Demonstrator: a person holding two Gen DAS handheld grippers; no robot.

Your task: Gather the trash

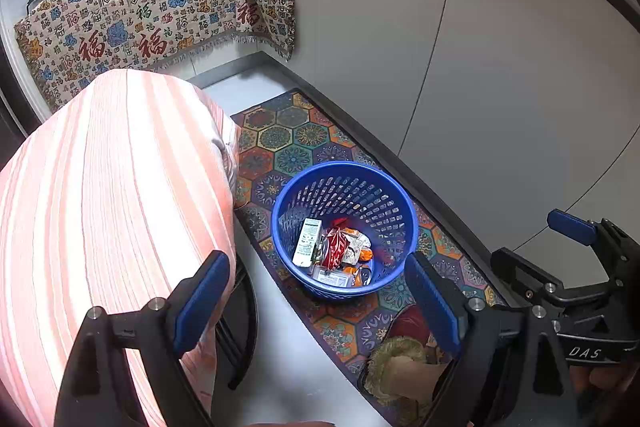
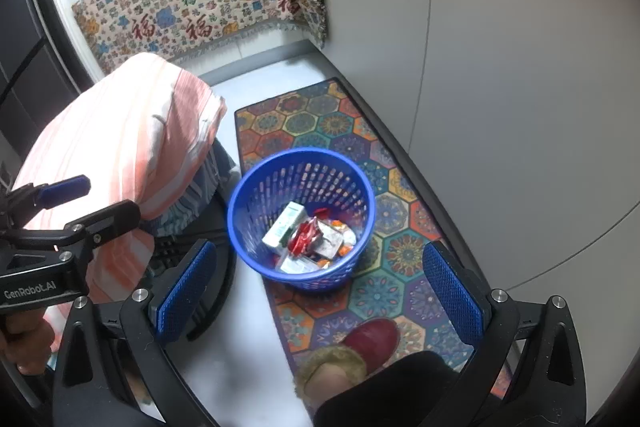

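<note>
Hexagon-patterned rug (image 2: 360,131) on pale floor (image 2: 248,347)

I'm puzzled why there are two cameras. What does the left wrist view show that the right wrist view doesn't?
Only the left wrist view shows the right gripper from outside, open. Only the right wrist view shows the left gripper that way, plus the whole red slipper. Both show the blue basket of wrappers and a white carton on the patterned rug, beside striped pink cloth.
</note>
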